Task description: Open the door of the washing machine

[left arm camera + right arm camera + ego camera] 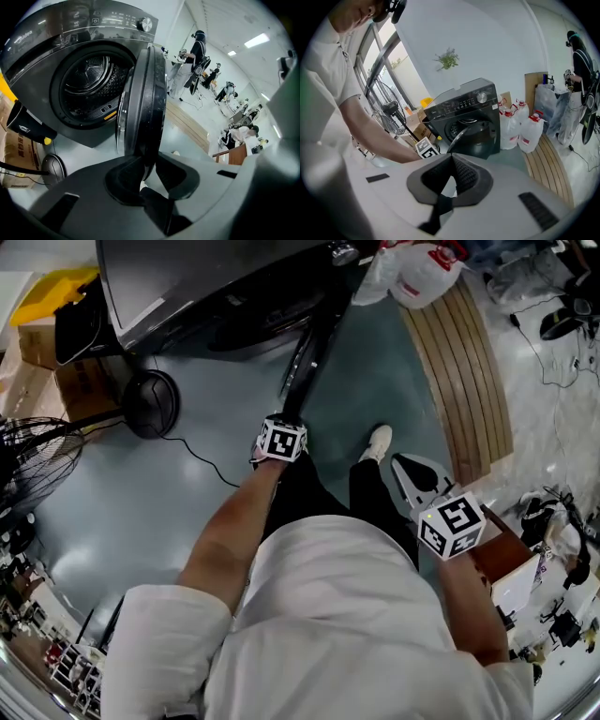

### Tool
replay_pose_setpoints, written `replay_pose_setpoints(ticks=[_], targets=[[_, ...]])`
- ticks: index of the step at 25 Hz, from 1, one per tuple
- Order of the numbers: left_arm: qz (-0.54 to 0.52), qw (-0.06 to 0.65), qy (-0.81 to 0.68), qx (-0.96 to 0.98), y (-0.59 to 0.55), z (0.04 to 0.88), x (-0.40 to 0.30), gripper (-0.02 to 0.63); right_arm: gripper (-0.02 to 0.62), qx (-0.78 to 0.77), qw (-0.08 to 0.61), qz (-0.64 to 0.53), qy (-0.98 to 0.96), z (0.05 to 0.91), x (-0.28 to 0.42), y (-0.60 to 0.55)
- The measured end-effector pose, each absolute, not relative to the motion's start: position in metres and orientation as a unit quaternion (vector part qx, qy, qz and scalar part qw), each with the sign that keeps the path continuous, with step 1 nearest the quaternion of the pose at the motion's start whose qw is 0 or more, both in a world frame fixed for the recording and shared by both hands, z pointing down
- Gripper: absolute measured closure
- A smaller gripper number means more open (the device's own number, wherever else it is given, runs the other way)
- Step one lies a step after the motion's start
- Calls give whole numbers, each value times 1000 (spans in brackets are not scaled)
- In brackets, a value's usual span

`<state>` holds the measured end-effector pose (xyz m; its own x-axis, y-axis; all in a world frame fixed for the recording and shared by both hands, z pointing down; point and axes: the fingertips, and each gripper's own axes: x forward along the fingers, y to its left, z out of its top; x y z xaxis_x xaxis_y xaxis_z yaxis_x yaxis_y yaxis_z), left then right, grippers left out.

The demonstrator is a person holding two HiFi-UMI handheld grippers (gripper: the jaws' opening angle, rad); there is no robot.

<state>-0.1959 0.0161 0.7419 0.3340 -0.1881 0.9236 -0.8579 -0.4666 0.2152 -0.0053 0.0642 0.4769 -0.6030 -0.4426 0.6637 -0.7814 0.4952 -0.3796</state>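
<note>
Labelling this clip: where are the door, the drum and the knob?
door (146,93), left gripper view, its dark rim.
drum (90,77), left gripper view, back wall.
knob (146,24), left gripper view, its face.

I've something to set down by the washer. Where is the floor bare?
Widest bare floor lies left of the open door, bordered by the fan, the black disc and the person's legs; one thin cable crosses it. A narrower strip runs between door and wooden slats. Crowded: boxes beside the washer, jugs by the slats' far end.

Bright, even light from ceiling panels (257,41) and windows (391,68), with fisheye bending and dark corners
</note>
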Motion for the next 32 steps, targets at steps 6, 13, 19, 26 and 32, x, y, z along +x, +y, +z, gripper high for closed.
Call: replay_pose_setpoints(ticks=[6,13,19,26,32], targets=[[436,397,-372,716,30,743,-162,522,586,376,243,344,-825,478,15,69],[424,433,-380,699,45,739,-130,522,586,376,244,351,-822,480,35,76],[413,461,-391,681,52,738,-103,520,586,382,244,350,-820,480,61,76],[402,485,-399,666,57,737,-75,520,586,382,242,353,-819,483,88,75],[393,509,-398,654,62,737,-45,518,586,373,237,356,-823,487,103,73]])
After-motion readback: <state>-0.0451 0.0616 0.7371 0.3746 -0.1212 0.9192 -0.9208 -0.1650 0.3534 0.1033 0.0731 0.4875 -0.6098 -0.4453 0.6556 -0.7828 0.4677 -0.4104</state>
